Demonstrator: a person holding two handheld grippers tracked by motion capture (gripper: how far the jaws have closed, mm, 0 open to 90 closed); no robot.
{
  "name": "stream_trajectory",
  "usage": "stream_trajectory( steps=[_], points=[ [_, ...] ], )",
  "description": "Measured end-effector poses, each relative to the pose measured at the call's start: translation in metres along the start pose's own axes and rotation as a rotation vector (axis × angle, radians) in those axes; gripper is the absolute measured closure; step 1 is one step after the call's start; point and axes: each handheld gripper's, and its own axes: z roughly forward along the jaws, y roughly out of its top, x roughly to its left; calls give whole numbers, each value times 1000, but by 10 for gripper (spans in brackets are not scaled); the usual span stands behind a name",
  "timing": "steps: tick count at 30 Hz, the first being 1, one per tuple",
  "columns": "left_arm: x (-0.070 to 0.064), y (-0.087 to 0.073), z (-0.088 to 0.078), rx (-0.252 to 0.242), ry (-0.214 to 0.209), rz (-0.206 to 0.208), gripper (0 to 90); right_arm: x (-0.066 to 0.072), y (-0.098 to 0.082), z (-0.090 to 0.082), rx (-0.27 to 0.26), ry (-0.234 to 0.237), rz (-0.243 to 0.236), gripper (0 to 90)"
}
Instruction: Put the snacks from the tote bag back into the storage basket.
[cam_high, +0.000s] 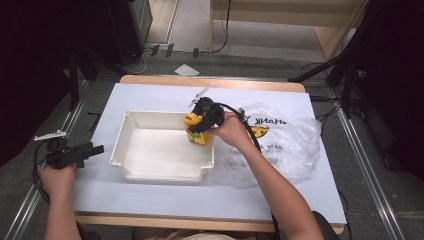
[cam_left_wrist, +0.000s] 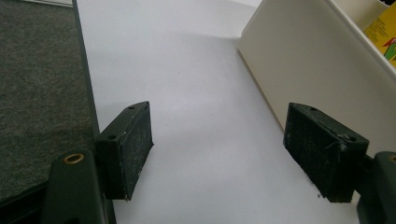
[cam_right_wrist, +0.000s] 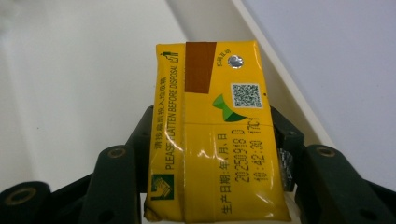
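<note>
A yellow drink carton (cam_right_wrist: 212, 135) with a foil straw hole and a QR code on its top is clamped between the black jaws of my right gripper (cam_right_wrist: 212, 140). In the high view that carton (cam_high: 192, 131) hangs over the far right corner of a white plastic tub (cam_high: 131, 131), with my right gripper (cam_high: 199, 126) shut on it. My left gripper (cam_high: 95, 149) rests at the table's left edge, pointing at the tub. Its jaws stand wide apart over the white table top with nothing between them, and its fingertips (cam_left_wrist: 135, 144) are bare.
A crumpled clear plastic bag (cam_high: 285, 142) with black lettering lies right of the tub. The tub's outer wall (cam_left_wrist: 303, 60) is close on the left gripper's right. Grey floor (cam_left_wrist: 37, 93) drops off beyond the table's left edge. Black stands flank the table.
</note>
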Motion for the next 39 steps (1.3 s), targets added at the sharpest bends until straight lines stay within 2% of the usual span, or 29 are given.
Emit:
stream_trajectory(
  steps=[10, 16, 22, 27, 34, 39],
  points=[
    [0, 0, 1, 5, -4, 4, 250, 1, -1, -3, 35, 2, 0, 499],
    [0, 1, 2, 4, -2, 4, 250, 3, 0, -7, 31, 9, 0, 494],
    [0, 1, 2, 6, -2, 3, 250, 4, 2, -23, -9, 11, 2, 493],
    [-1, 2, 4, 8, -7, 5, 250, 4, 2, -41, -42, 20, 27, 493],
    [-1, 5, 7, 7, -12, 8, 250, 8, 1, -55, -59, 26, 14, 497],
    [-1, 8, 11, 6, -19, 12, 250, 16, 0, -62, -72, 38, 1, 502]
  ],
)
